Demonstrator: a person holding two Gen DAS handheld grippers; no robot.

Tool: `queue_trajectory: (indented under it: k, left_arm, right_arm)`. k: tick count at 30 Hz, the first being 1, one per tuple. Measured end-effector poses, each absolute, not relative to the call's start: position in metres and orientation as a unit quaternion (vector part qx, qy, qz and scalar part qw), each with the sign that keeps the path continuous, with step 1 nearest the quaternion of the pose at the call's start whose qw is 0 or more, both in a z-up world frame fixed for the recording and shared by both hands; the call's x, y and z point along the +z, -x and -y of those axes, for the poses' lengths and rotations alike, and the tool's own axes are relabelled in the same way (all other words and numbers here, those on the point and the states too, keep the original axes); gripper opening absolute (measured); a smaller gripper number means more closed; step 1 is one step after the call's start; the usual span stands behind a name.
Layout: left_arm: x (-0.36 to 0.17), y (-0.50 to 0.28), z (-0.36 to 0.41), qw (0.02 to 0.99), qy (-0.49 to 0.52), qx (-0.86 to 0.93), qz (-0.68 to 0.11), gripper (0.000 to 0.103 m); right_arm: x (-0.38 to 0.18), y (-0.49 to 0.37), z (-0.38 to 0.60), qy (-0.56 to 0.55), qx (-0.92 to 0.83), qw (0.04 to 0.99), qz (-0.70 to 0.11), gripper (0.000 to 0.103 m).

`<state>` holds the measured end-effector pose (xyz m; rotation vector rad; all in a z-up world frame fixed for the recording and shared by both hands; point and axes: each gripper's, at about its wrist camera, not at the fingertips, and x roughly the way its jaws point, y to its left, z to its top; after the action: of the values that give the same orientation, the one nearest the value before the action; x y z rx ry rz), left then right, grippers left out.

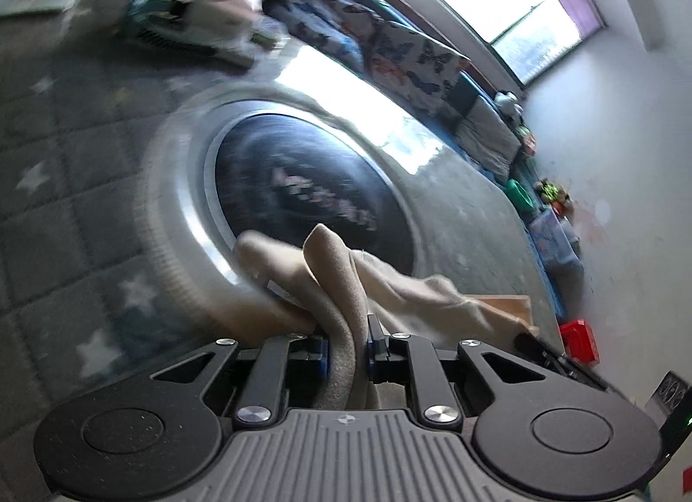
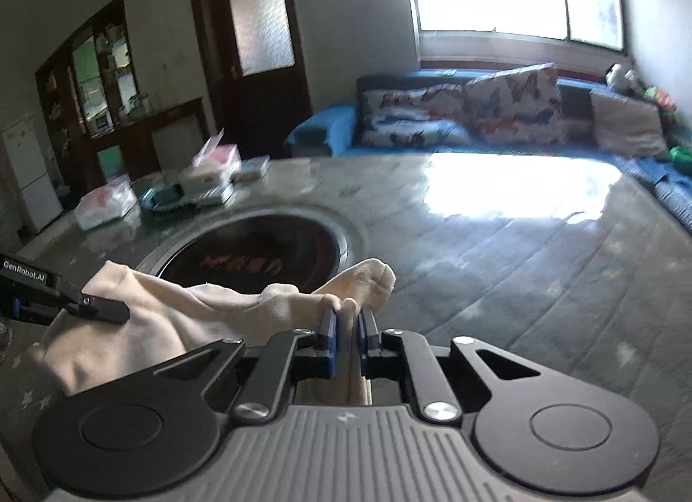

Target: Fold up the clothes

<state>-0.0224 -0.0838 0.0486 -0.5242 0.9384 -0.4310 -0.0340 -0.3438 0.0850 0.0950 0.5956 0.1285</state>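
A cream-coloured garment (image 1: 341, 286) hangs bunched between both grippers above a grey quilted table cover (image 1: 65, 199). In the left wrist view my left gripper (image 1: 348, 348) is shut on a thick fold of the cloth, which runs back between the blue pads. In the right wrist view my right gripper (image 2: 347, 324) is shut on another edge of the same cream garment (image 2: 181, 307), and a rounded end of it sticks out beyond the fingertips. The left gripper (image 2: 99, 307) shows at the left edge there, clamped on the cloth's far end.
A round dark hob in a metal ring (image 2: 259, 251) is set into the table just beyond the cloth. Boxes and packets (image 2: 203, 182) lie at the far left of the table. A blue sofa with patterned cushions (image 2: 467, 117) stands under the bright window.
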Motion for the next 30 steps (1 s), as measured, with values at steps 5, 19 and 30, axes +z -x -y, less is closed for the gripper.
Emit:
queue_trajectory:
  k: [5,19,30]
  left_arm:
    - [0.059,0.008,0.132,0.838,0.225,-0.235,-0.438,0.016]
    - [0.063,-0.033,0.279,0.82,0.166,-0.321,-0.443,0.016]
    - [0.039,-0.042,0.338,0.817,0.104,-0.334,-0.459,0.017]
  right_arm:
    - [0.105,0.039,0.37,-0.034,0.018,0.962,-0.269,0.008]
    - [0.123,0.054,0.457,-0.029,-0.146,0.959,-0.24,0.008]
    - [0.088,0.048,0.494,-0.027,-0.225,0.932,-0.282,0.008]
